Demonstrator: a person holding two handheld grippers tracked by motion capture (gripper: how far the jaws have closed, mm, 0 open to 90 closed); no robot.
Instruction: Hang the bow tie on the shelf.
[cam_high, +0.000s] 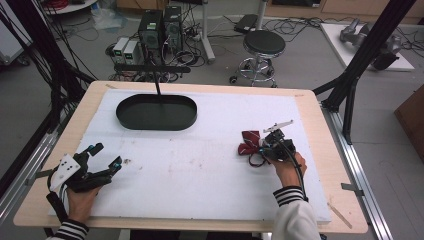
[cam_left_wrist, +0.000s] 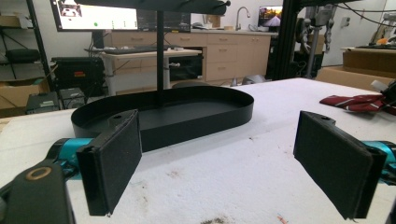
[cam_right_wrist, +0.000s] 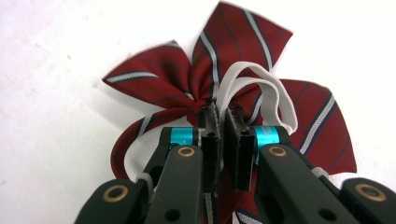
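Right gripper view showed the right gripper (cam_right_wrist: 223, 126) with its jaws pinched nearly together on the knot of a dark red striped bow tie (cam_right_wrist: 233, 60), the cloth caught between the pads and a white elastic loop (cam_right_wrist: 261, 88) arching just beyond them. Seen from the high view, the bow tie (cam_high: 248, 142) lay flat on the white foam board (cam_high: 200, 165) at the right side, its wings spreading left from the gripper and its long axis running roughly toward the table's far edge, tails curling nearer the person. The step in hand looked like the grasp itself, judged complete; the next move would call for a clean lift and a carry leftward and away. The left gripper (cam_high: 102, 155) rested at the near left with jaws wide and nothing between them. Farther off stood the black oval tray (cam_high: 156, 120), a thin black post (cam_high: 156, 82) rising from it, probably the destination.
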